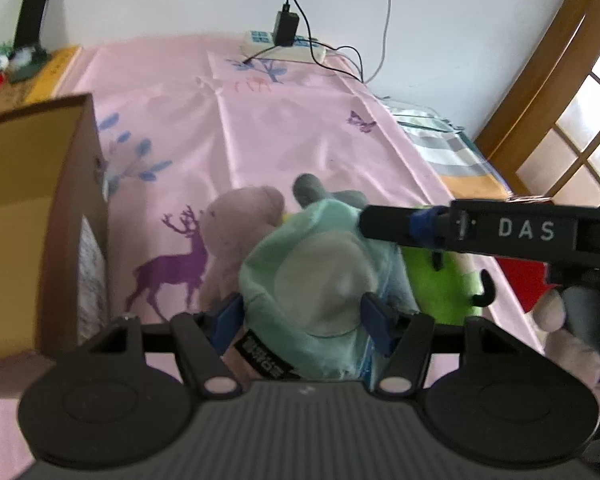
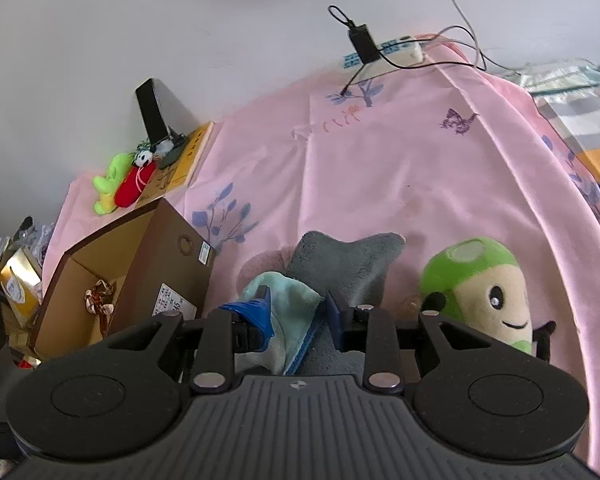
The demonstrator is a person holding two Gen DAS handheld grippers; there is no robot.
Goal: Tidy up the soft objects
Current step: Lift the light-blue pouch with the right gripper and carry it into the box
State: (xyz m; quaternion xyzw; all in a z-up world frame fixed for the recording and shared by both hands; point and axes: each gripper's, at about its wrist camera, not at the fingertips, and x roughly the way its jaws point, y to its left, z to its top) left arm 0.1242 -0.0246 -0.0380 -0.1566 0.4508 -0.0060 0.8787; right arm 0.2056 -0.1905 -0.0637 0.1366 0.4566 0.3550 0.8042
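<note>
A mint-green plush toy (image 1: 312, 276) with a pale grey belly sits low over the pink sheet, and my left gripper (image 1: 302, 316) is shut on its sides, blue pads pressing in. My right gripper (image 1: 364, 222) comes in from the right, its narrow tip on the toy's upper edge. In the right wrist view that gripper (image 2: 298, 312) is shut on a fold of the mint plush (image 2: 288, 304), with a grey plush part (image 2: 340, 264) just behind. A pinkish-brown teddy bear (image 1: 240, 228) lies touching the toy on its left. A green mushroom plush (image 2: 480, 284) lies on the right.
An open cardboard box (image 2: 100, 272) stands to the left on the bed, with a crumpled item inside. A power strip (image 2: 384, 54) and cables lie at the far edge by the wall. Small plush toys (image 2: 120, 184) rest on a far box. A hand (image 1: 572, 340) holds the right gripper's handle.
</note>
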